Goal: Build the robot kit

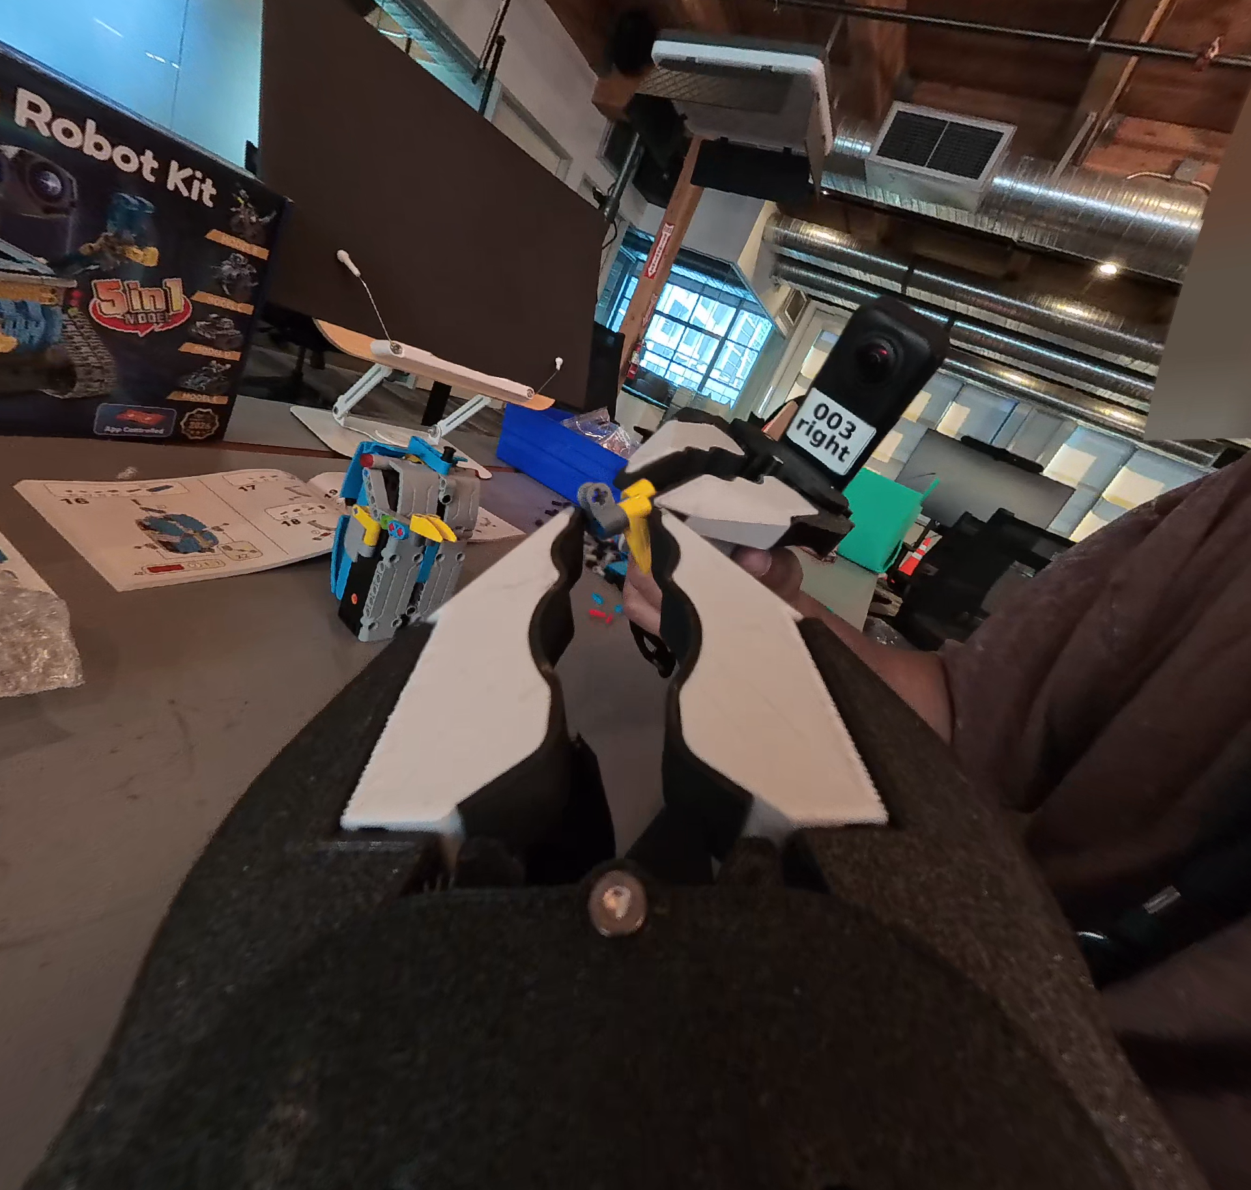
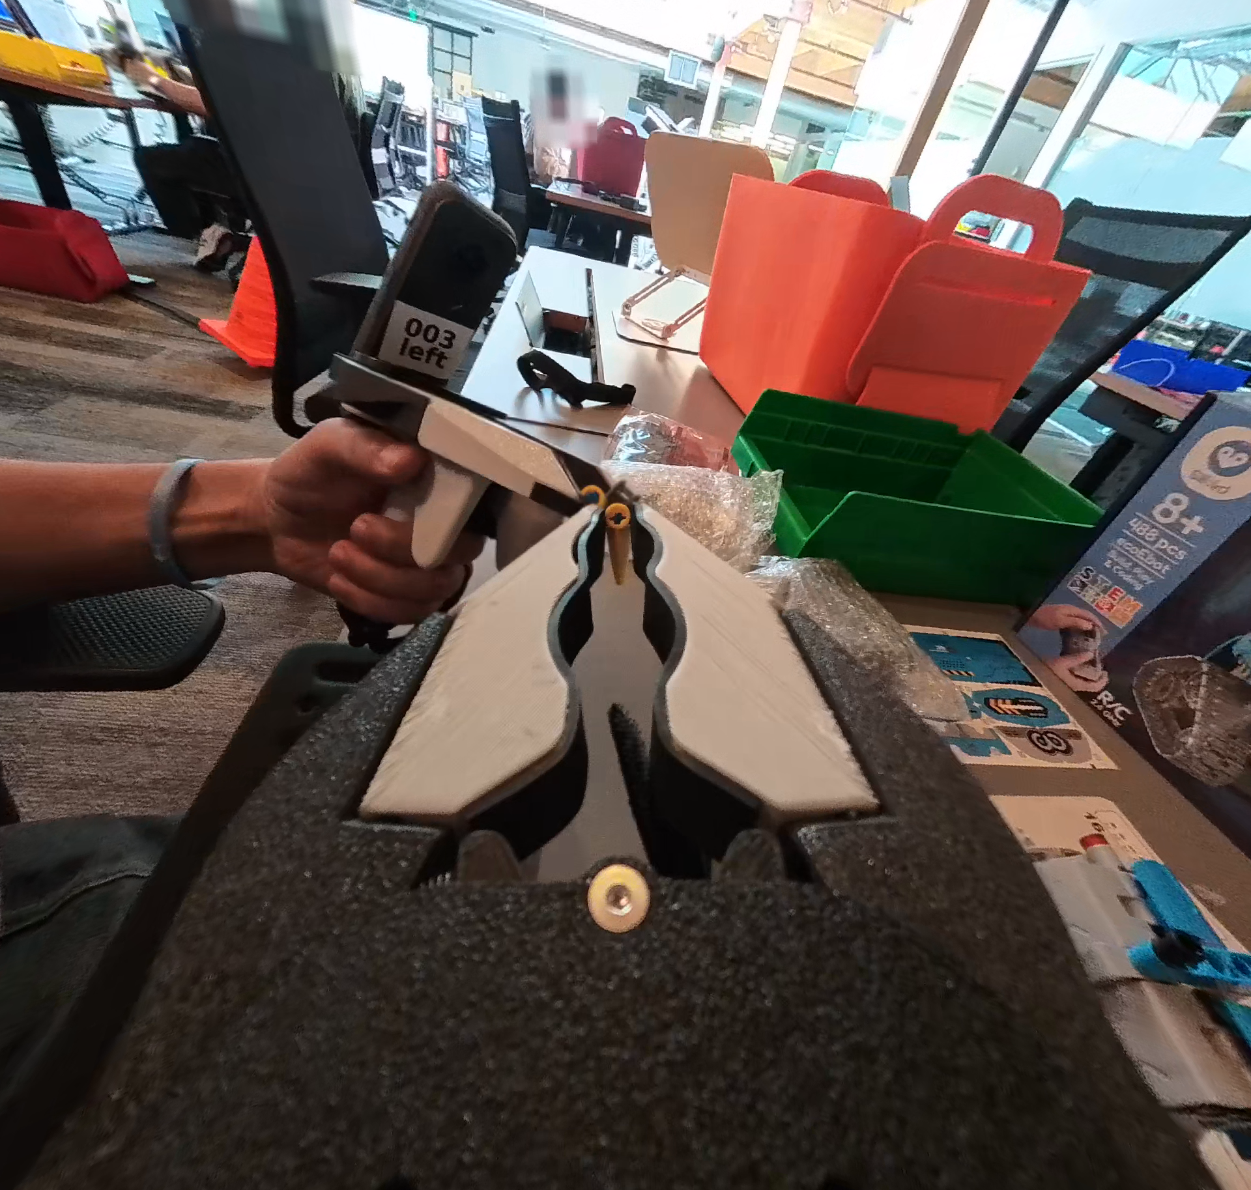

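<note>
Both grippers meet tip-to-tip: R gripper (image 2: 612, 523) clamps yellow piece (image 2: 618, 535); L gripper (image 1: 604, 514) pinches grey connector (image 1: 601, 502); labels unquoted.

Around the half-built blue and grey brick model (image 1: 399, 542), upright on the grey table (image 1: 169, 704): open instruction booklet (image 1: 183, 521) just left, printed kit box (image 1: 115, 278) behind that, white folding stand (image 1: 433, 386) behind, blue bin (image 1: 555, 447) right, bubble wrap (image 1: 34, 643) far left.

We see bright daylight, windows (image 2: 1151, 95) blown out; strong fisheye bending at edges; booklet (image 2: 1117, 900) blurred.
</note>
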`<state>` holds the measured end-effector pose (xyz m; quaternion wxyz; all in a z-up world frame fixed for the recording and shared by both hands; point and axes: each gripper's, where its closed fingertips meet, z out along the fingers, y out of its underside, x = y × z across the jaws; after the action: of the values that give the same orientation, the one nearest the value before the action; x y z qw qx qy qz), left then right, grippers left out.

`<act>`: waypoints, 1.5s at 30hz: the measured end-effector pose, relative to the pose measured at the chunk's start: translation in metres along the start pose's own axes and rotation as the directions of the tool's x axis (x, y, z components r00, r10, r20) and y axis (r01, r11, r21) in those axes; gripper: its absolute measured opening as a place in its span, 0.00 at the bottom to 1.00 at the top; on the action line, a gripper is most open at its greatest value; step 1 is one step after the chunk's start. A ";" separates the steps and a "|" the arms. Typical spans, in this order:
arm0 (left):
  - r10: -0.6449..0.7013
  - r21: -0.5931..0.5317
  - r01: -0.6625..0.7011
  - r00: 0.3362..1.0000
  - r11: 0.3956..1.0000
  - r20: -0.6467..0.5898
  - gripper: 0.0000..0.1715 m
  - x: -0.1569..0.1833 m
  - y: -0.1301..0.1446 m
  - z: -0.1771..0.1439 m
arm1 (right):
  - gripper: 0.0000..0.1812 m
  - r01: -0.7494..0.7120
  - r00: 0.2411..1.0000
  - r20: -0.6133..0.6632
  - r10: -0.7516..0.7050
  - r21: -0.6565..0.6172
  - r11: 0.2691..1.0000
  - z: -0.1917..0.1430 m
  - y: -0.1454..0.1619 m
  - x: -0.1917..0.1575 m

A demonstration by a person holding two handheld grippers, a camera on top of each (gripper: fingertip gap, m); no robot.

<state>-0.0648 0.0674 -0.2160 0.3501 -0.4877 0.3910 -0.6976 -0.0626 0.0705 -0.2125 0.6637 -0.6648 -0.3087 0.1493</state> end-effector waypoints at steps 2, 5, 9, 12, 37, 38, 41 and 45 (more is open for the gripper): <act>-0.002 -0.001 0.002 1.000 1.000 0.002 0.11 -0.001 0.001 0.000 | 0.04 -0.018 1.000 0.016 0.018 -0.006 1.000 0.001 0.001 -0.002; 0.006 -0.002 -0.006 1.000 1.000 0.019 0.11 -0.003 0.003 0.000 | 0.04 -0.043 0.999 0.017 0.043 -0.018 0.999 0.002 0.005 -0.001; 0.045 0.041 -0.047 0.997 0.998 0.064 0.11 -0.006 0.000 0.003 | 0.04 -0.140 0.990 -0.003 0.140 0.027 0.990 0.002 0.005 0.002; 0.045 0.115 -0.055 0.995 0.992 0.092 0.11 -0.006 -0.005 0.006 | 0.04 -0.253 0.966 -0.018 0.256 0.099 0.962 0.001 0.001 0.004; 0.436 0.189 -0.470 0.879 0.862 0.195 0.11 0.073 0.004 0.072 | 0.03 -0.717 0.695 0.160 0.701 0.076 0.693 -0.092 -0.037 -0.011; 0.457 0.179 -0.492 0.866 0.852 0.202 0.11 0.075 0.004 0.076 | 0.03 -0.722 0.691 0.159 0.705 0.089 0.686 -0.096 -0.038 -0.011; 0.510 0.160 -0.552 0.826 0.819 0.241 0.11 0.079 0.006 0.084 | 0.04 -0.744 0.669 0.158 0.727 0.127 0.656 -0.104 -0.039 -0.008; 0.521 0.112 -0.562 0.812 0.819 0.264 0.11 0.080 0.009 0.088 | 0.04 -0.724 0.690 0.118 0.714 0.140 0.676 -0.109 -0.035 -0.007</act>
<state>-0.0025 -0.0240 -0.1720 0.6198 -0.3954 0.4059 -0.5429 -0.0088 -0.0222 -0.1721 0.5987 -0.6672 -0.0259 0.4424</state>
